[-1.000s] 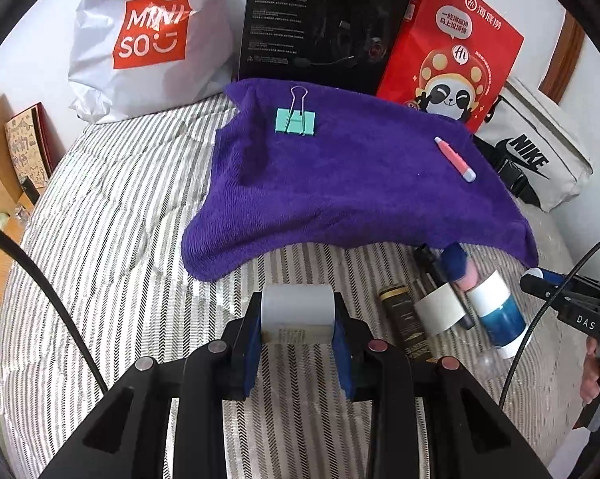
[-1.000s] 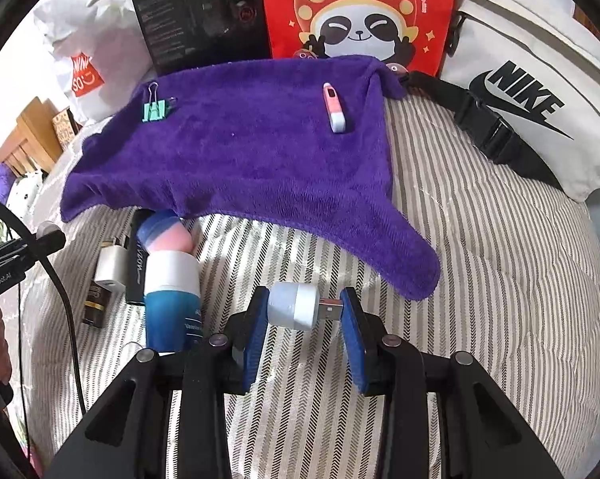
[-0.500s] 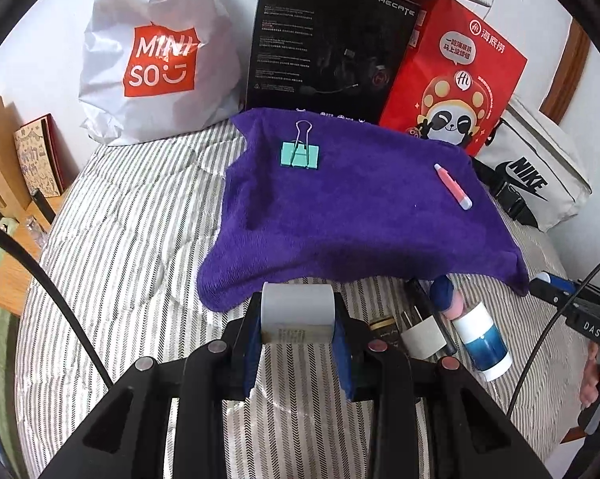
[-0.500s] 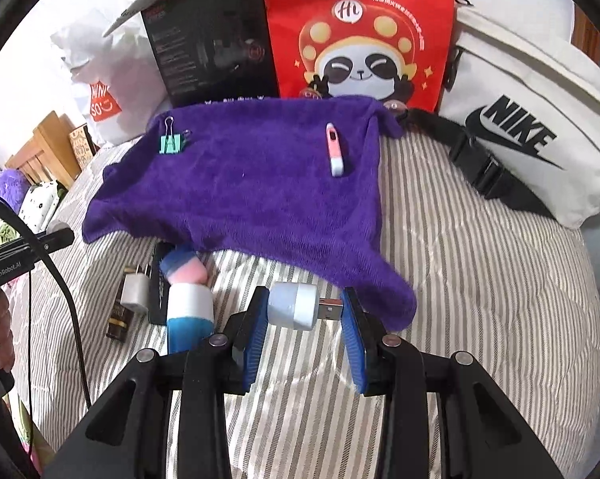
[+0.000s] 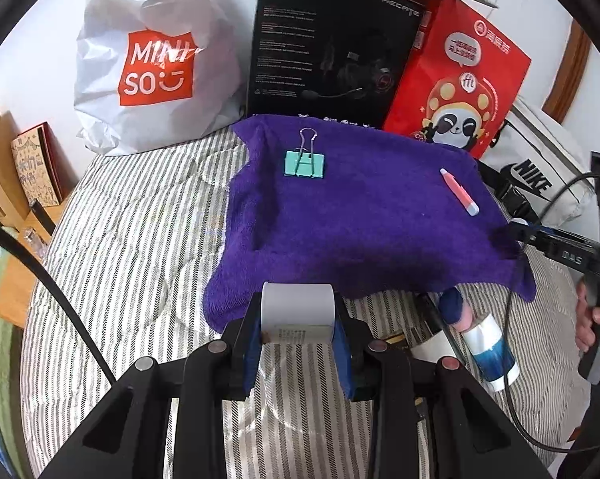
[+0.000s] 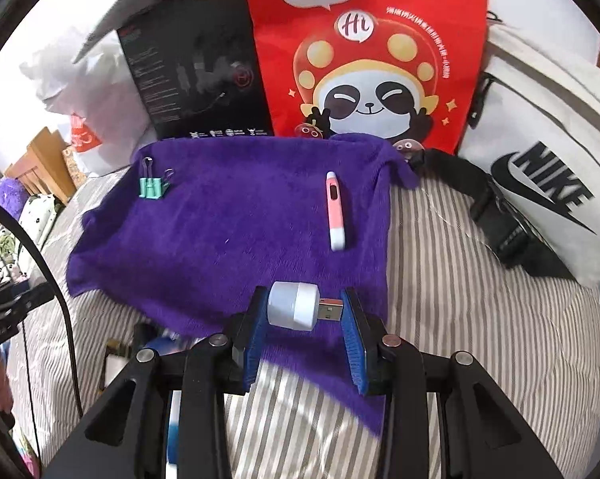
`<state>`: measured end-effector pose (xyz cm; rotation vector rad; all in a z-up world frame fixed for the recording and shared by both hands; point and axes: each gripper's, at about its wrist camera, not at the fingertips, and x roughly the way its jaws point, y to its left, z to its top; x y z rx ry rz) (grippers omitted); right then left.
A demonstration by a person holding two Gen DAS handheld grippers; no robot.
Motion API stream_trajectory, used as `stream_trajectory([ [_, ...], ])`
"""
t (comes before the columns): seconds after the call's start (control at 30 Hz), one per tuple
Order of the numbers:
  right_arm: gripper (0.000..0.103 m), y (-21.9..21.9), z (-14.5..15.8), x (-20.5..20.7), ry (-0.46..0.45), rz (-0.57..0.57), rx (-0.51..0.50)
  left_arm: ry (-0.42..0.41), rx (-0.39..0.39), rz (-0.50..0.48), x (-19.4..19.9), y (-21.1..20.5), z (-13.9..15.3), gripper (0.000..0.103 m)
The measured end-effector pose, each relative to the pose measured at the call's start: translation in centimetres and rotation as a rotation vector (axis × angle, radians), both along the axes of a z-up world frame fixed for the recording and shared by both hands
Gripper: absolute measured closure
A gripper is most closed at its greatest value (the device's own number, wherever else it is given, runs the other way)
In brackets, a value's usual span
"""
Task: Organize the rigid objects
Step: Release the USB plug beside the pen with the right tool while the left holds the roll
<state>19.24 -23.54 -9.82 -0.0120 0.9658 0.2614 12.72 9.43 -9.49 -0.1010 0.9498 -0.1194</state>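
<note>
My left gripper (image 5: 297, 321) is shut on a white cylindrical container (image 5: 297, 311), held above the near edge of the purple towel (image 5: 360, 215). My right gripper (image 6: 304, 313) is shut on a small white USB plug light (image 6: 296, 306), held over the towel's (image 6: 228, 231) near right part. On the towel lie a teal binder clip (image 5: 304, 163), also in the right wrist view (image 6: 153, 187), and a pink and white pen-like stick (image 5: 459, 191), also in the right wrist view (image 6: 335, 211).
On the striped bed (image 5: 132, 247) near the towel's front lie a blue and white tube (image 5: 487, 347) and some small dark items (image 5: 428, 319). Behind stand a Miniso bag (image 5: 152, 60), black box (image 5: 332, 56), red panda bag (image 6: 364, 52) and white Nike bag (image 6: 539, 167).
Both grippers have moved forward toward the towel with their objects still held. The right gripper now hangs over the towel's near corner.
</note>
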Motion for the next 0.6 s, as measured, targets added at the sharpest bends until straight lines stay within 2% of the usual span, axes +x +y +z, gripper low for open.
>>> stream_trajectory([
  [0.13,0.067,0.9,-1.5,2.0,0.038,-0.001,-0.035,-0.002,-0.051,0.013,0.0,0.7,-0.5,0.073],
  [0.47,0.067,2.5,-4.2,4.5,0.079,-0.008,-0.113,-0.012,-0.069,0.021,0.8,1.5,-0.5,0.073],
  [0.6,0.067,2.4,-4.8,5.2,0.084,-0.024,-0.109,-0.013,-0.080,0.020,0.9,1.6,-0.4,0.073],
])
